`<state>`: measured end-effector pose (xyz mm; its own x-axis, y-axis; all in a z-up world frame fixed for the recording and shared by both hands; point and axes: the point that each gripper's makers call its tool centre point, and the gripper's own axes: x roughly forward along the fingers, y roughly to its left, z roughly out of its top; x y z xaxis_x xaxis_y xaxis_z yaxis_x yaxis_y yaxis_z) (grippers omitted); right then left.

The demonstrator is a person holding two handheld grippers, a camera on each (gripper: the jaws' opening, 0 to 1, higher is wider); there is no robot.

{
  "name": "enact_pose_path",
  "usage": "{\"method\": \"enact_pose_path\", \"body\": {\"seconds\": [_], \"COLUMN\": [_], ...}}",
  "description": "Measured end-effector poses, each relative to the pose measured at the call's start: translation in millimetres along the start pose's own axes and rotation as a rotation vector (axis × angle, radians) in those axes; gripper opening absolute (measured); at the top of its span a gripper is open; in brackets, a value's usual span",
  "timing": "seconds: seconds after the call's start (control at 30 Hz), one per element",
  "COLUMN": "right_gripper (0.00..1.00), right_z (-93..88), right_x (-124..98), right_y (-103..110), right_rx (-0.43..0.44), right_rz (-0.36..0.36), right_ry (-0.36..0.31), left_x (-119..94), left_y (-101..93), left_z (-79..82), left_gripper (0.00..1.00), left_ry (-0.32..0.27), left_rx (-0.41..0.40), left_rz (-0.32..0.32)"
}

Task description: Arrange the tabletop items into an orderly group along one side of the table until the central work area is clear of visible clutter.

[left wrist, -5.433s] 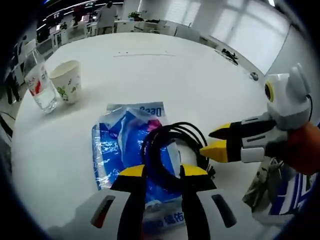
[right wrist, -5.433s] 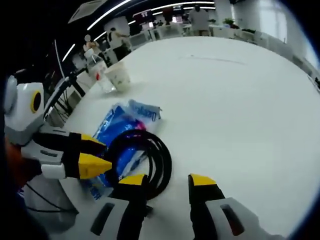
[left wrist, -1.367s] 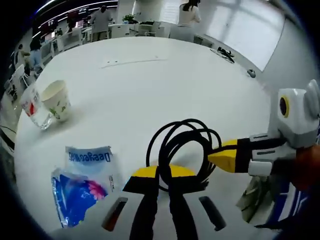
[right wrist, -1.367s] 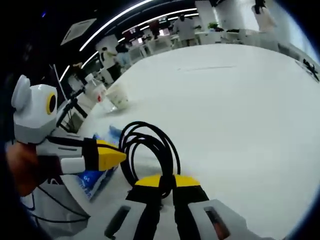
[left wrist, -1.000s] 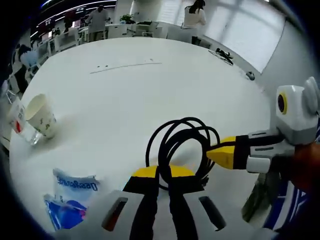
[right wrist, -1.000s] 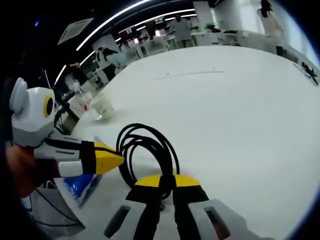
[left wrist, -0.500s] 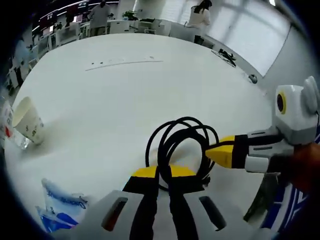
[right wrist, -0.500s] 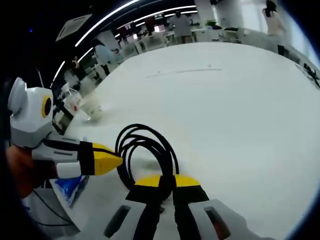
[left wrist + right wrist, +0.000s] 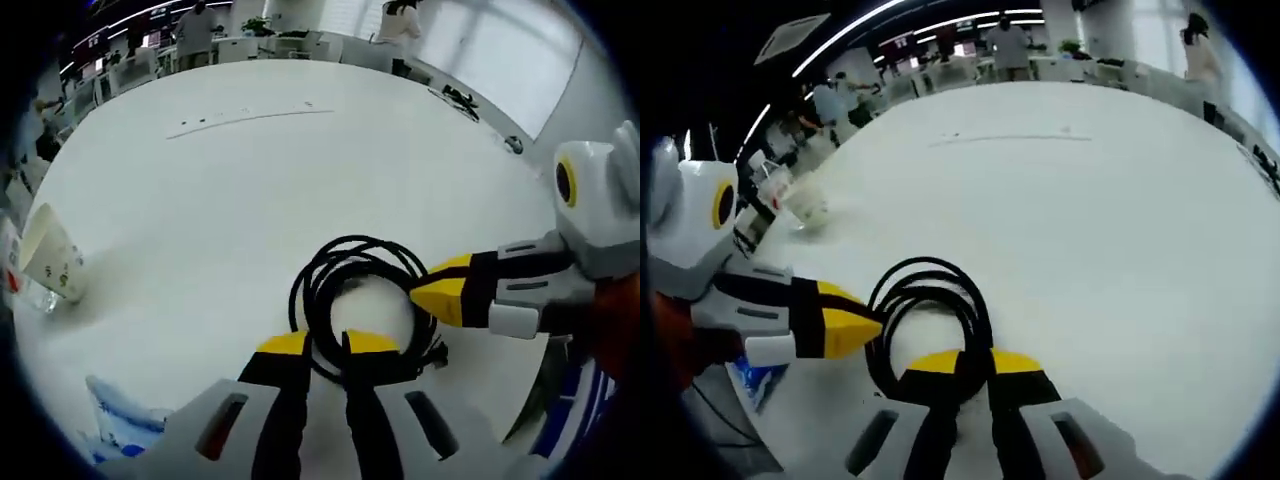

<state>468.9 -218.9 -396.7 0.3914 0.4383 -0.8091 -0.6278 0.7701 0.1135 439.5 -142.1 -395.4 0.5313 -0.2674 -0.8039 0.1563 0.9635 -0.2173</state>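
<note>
A: Where is the black cable coil (image 9: 362,290)?
B: On the white table (image 9: 230,180), pinched from 2 sides. The left gripper (image 9: 328,345) has its yellow tips closed narrow on the near strands of the loop. The right gripper (image 9: 964,363) clamps the same coil (image 9: 930,315), tips almost together with the strands between them.

A: And the other things?
B: In the left gripper view a paper cup (image 9: 52,255) sits far left of the left gripper's jaws, and a blue packet (image 9: 120,428) lies low left, just beside its body. In the right gripper view the blue packet (image 9: 752,385) peeks out below the left gripper (image 9: 845,320), which enters from the left.
</note>
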Motion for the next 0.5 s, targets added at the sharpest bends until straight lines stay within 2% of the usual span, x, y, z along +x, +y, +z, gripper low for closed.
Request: {"method": "enact_pose_path", "body": {"seconds": [0.07, 0.23, 0.5], "right_gripper": [0.07, 0.09, 0.10], "right_z": [0.1, -0.6, -0.6], "right_x": [1, 4, 1], "right_y": [2, 0, -5], "right_rx": [0.009, 0.029, 0.041], "right_rz": [-0.001, -0.009, -0.027], "right_ry": [-0.004, -0.004, -0.017], "left_x": [0, -3, -10], "left_y": [1.7, 1.3, 1.6], "left_z": [1.9, 9.1, 10.9], "left_gripper": [0.13, 0.15, 0.20], "left_ry": [-0.006, -0.021, -0.048], "left_rx": [0.026, 0.029, 0.035], "left_rz": [0.005, 0.001, -0.008]}}
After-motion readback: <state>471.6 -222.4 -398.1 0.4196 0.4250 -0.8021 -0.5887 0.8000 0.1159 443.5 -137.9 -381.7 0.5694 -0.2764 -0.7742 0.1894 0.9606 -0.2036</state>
